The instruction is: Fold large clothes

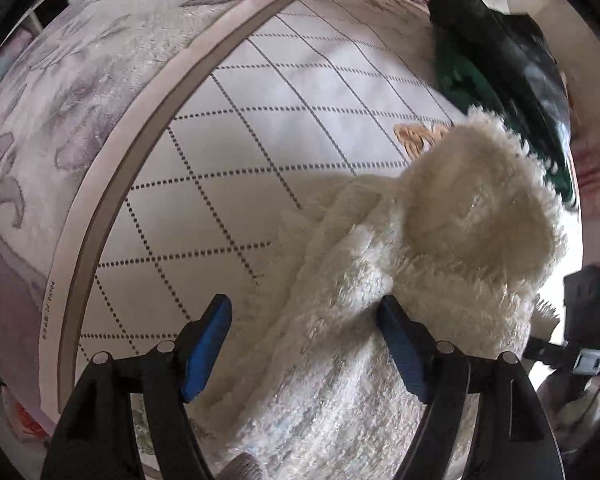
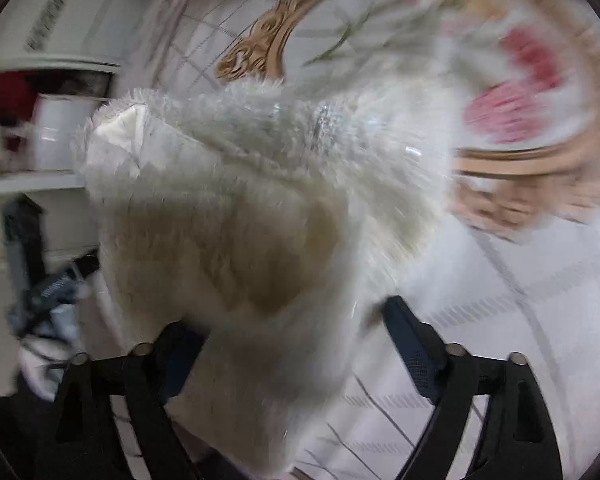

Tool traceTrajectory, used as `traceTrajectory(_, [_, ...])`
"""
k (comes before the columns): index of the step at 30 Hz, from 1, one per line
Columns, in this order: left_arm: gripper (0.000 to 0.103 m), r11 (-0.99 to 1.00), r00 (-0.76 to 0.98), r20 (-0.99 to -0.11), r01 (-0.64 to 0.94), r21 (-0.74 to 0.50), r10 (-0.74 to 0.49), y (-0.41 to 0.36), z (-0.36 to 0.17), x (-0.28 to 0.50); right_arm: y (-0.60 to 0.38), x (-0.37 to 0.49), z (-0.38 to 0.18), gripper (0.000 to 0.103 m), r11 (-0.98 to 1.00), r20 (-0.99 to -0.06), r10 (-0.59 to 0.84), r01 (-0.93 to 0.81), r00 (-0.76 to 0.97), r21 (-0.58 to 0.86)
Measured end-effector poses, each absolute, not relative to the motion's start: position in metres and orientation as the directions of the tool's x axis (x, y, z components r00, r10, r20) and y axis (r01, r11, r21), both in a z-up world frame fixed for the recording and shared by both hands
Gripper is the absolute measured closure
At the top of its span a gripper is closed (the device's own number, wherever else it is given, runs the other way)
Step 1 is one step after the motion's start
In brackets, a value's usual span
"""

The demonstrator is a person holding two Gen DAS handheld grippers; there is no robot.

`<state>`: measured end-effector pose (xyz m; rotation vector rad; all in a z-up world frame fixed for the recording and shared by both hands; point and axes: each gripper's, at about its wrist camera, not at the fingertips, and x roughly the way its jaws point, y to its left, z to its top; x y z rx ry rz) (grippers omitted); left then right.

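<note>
A fluffy cream-white garment [image 1: 440, 264] lies bunched on a quilted bedspread [image 1: 260, 128]. In the left wrist view it fills the lower right, and my left gripper [image 1: 304, 320] is open with its blue-padded jaws wide apart; the cloth lies between and over the right pad [image 1: 400, 348]. In the right wrist view the same garment [image 2: 240, 208] hangs in a blurred heap in front of my right gripper [image 2: 292, 328], whose jaws stand wide apart with cloth draped over the left one. Its satin lining [image 2: 120, 136] shows at the upper left.
A dark green and black garment [image 1: 500, 68] lies at the bed's far right. The other gripper's black body [image 1: 584, 320] shows at the right edge. A floral border [image 1: 60, 120] rims the bedspread. White shelves with a mug [image 2: 60, 136] stand at left.
</note>
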<state>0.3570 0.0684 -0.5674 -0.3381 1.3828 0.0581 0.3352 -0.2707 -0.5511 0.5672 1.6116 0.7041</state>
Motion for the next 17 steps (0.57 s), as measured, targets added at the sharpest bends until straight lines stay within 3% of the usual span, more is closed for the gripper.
traceTrajectory(2, [0.028, 0.95, 0.203, -0.968, -0.246, -0.194, -0.146, 0.069, -0.564, 0.363, -0.276, 0.329, -0.555, 0.02, 0.649, -0.644, 0.758, 0.015, -0.1, 0.761])
traceTrajectory(4, [0.028, 0.957, 0.217, -0.967, -0.227, -0.181, -0.131, 0.066, -0.56, 0.375, -0.294, 0.308, -0.554, 0.048, 0.589, -0.595, 0.804, 0.162, -0.012, 0.792])
traceTrajectory(7, [0.025, 0.98, 0.231, -0.967, -0.139, -0.14, -0.106, 0.05, -0.554, 0.391, -0.317, 0.246, -0.562, 0.064, 0.43, -0.52, 0.848, 0.444, 0.101, 0.786])
traceTrajectory(11, [0.025, 0.992, 0.253, -0.965, -0.083, -0.089, -0.066, 0.041, -0.525, 0.381, -0.291, 0.148, -0.562, 0.065, 0.392, -0.46, 0.885, 0.64, -0.068, 0.661])
traceTrajectory(13, [0.025, 0.986, 0.274, -0.958, -0.122, -0.115, -0.077, 0.048, -0.505, 0.367, -0.293, 0.132, -0.543, 0.065, 0.461, -0.486, 0.861, 0.634, -0.15, 0.62])
traceTrajectory(14, [0.025, 0.98, 0.28, -0.956, -0.146, -0.132, -0.087, 0.053, -0.5, 0.362, -0.3, 0.135, -0.521, 0.064, 0.536, -0.551, 0.818, 0.571, -0.168, 0.622])
traceTrajectory(15, [0.025, 0.969, 0.279, -0.955, -0.189, -0.16, -0.103, 0.06, -0.492, 0.354, -0.306, 0.142, -0.5, 0.06, 0.599, -0.611, 0.774, 0.503, -0.165, 0.623])
traceTrajectory(16, [0.025, 0.959, 0.281, -0.953, -0.217, -0.181, -0.117, 0.064, -0.488, 0.348, -0.312, 0.151, -0.481, 0.045, 0.638, -0.651, 0.745, 0.445, -0.147, 0.629])
traceTrajectory(17, [0.025, 0.947, 0.285, -0.95, -0.249, -0.204, -0.13, 0.068, -0.485, 0.342, -0.32, 0.167, -0.456, 0.036, 0.683, -0.7, 0.705, 0.371, -0.113, 0.629])
